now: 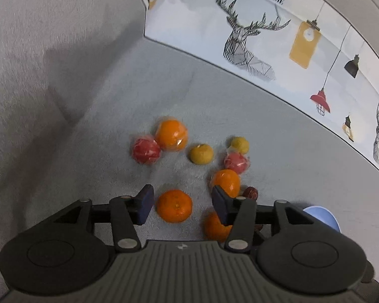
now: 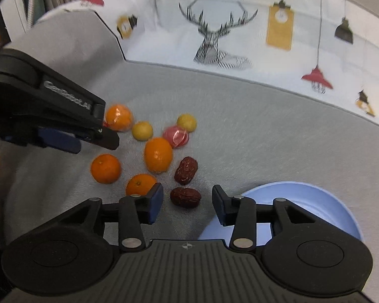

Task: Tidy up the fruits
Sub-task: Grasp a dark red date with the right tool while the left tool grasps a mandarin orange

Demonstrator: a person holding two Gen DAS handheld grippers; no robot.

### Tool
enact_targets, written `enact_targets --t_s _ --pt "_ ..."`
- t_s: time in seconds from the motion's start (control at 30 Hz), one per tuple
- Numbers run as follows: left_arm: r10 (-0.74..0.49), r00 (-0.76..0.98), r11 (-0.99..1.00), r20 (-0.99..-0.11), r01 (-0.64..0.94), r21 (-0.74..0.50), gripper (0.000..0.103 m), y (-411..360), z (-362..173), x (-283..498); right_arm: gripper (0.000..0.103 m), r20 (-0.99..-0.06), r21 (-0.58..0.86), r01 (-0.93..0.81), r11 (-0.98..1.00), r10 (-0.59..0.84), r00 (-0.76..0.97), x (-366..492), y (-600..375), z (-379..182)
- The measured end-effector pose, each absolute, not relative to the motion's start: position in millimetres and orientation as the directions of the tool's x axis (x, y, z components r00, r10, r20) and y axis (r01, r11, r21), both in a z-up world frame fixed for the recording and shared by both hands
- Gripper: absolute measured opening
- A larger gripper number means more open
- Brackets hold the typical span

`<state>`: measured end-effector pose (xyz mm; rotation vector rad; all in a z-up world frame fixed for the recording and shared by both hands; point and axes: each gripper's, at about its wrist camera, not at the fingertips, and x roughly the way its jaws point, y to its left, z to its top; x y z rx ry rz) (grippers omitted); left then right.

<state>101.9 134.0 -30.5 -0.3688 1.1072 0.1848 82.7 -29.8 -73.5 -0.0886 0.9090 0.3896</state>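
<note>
Fruit scattered on surface, nothing gripped.
Left gripper (image 1: 183, 203) jaws spread, tangerine (image 1: 174, 209) framed between them. Right gripper (image 2: 187, 202) jaws spread, date (image 2: 185, 197) lying crosswise between; bowl (image 2: 328, 202) just right.

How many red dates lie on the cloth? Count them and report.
2. The first date lies right of the tall orange. The second date lies nearer, between the open right tongs, left of the blue bowl. Others may be hidden.

Right claw (image 2: 187, 205) (open) over date (image 2: 185, 197).
</note>
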Motion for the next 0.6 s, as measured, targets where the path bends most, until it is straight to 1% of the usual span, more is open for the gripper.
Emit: enact_targets --t_s 0.17,0.33,0.37,0.4,0.43,0.57,0.6 --pt "-0.045 0.393 0.919 -0.918 -0.345 -0.193 0.057 135 -42 106 0.046 -0.814 0.026 -0.364 0.931 0.231 0.533 93 -15 -93" --pt "-0.02 0.36 0.933 -0.933 -0.329 -0.147 0.057 129 -50 110 0.045 -0.829 0.021 -0.37 0.929 0.223 0.512 97 -12 -102" --pt "-0.015 0.356 0.938 -0.934 -0.32 -0.137 0.057 126 -51 110 0.043 -0.829 0.008 -0.379 0.926 0.218 0.514 96 -11 -103" --pt "-0.01 0.353 0.941 -0.935 -0.312 -0.128 0.057 124 -52 111 0.036 -0.83 0.002 -0.383 0.924 0.215 0.514 95 -10 -104" --pt "-0.005 0.35 0.944 -0.937 -0.307 -0.12 0.057 123 -52 111 0.034 -0.831 0.008 -0.383 0.924 0.219 0.511 95 -10 -105" --pt "0.008 0.329 0.947 -0.944 -0.307 -0.099 0.055 122 -58 113 0.034 -0.826 0.017 -0.383 0.924 0.229 0.516 93 -11 -102" --pt "0.009 0.326 0.948 -0.945 -0.305 -0.096 0.05 122 -59 113 0.034 -0.82 0.02 -0.385 0.923 0.235 0.521 91 -12 -100"
